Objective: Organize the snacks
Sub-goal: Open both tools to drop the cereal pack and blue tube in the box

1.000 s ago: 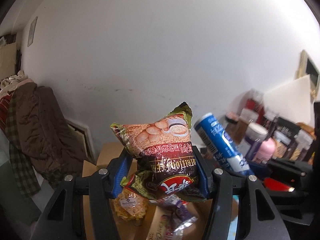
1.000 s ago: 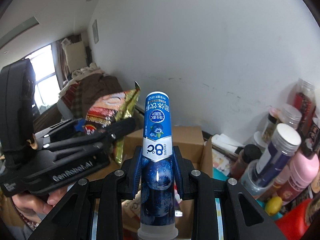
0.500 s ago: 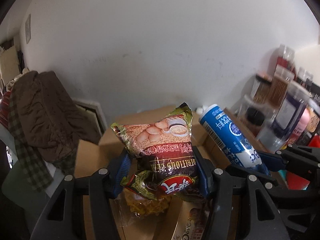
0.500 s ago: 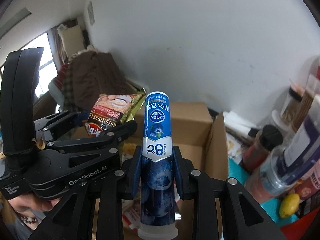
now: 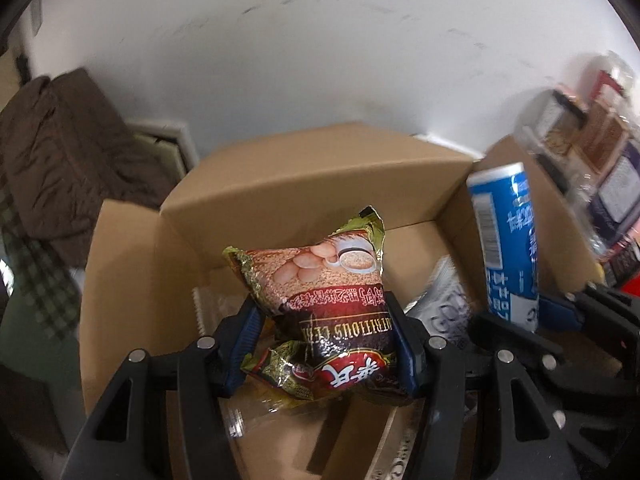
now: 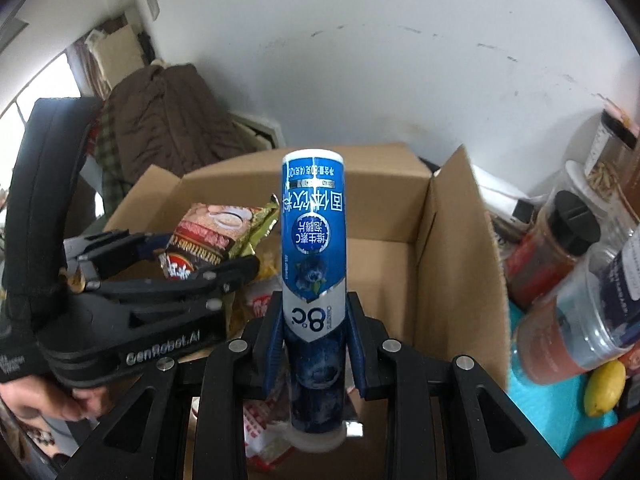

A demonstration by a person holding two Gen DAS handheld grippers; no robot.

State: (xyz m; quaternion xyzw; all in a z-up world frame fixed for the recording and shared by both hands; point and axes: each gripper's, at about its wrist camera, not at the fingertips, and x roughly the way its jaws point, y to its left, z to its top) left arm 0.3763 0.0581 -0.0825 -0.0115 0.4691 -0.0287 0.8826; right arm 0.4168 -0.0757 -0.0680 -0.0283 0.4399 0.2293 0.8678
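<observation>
Cardboard box (image 6: 448, 248) walls flank blue tube (image 6: 313, 240).

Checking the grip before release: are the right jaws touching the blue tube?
Touching. The right wrist view shows both blue pads pressed against the blue tube, no gap either side.

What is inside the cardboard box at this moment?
Inside the cardboard box lie loose snack packets: a red-and-white packet, a yellow bag and a silvery wrapper. The cereal bag and blue tube hide most of the floor.
</observation>
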